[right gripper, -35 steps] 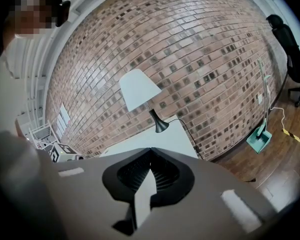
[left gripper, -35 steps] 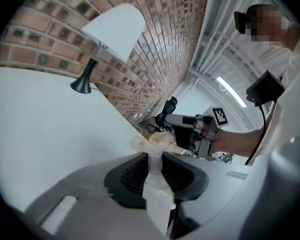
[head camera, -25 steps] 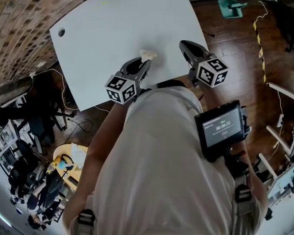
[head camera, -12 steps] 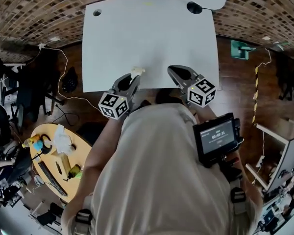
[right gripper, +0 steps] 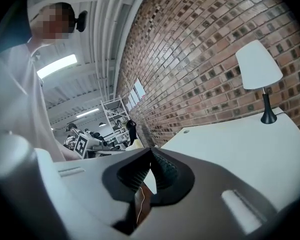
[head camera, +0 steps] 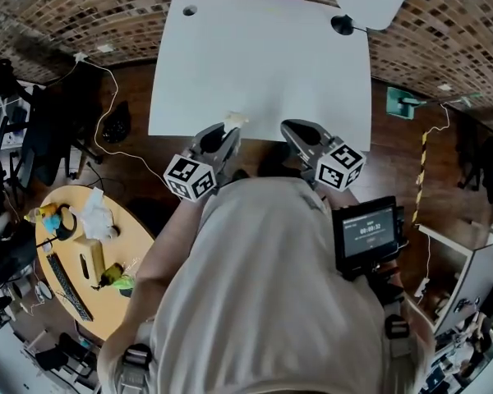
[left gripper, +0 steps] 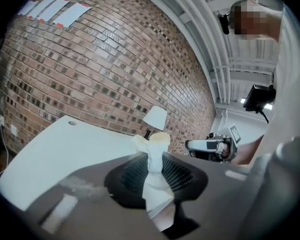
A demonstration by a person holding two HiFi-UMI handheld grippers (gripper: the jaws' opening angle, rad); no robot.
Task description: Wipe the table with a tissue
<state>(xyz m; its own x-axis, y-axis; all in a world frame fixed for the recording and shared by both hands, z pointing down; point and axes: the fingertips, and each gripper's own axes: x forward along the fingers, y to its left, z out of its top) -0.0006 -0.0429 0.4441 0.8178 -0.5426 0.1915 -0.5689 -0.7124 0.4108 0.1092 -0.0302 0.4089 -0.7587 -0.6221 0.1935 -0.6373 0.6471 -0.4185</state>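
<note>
Left gripper (head camera: 229, 130) clamps the tissue (head camera: 235, 119) at the table (head camera: 255, 56) edge, bare top ahead; right gripper (head camera: 290, 128) seemingly closed.

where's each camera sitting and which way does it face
Head view: on the person's head, facing down at the table; shows torso, left claw, right claw.
Left claw view: on that claw, looking along jaws shut on a tissue, toward the wall; torso at right.
Right claw view: on that claw, looking along closed, empty jaws across the table; torso at left.
Shared: both claw views show the lamp and the other claw.
</note>
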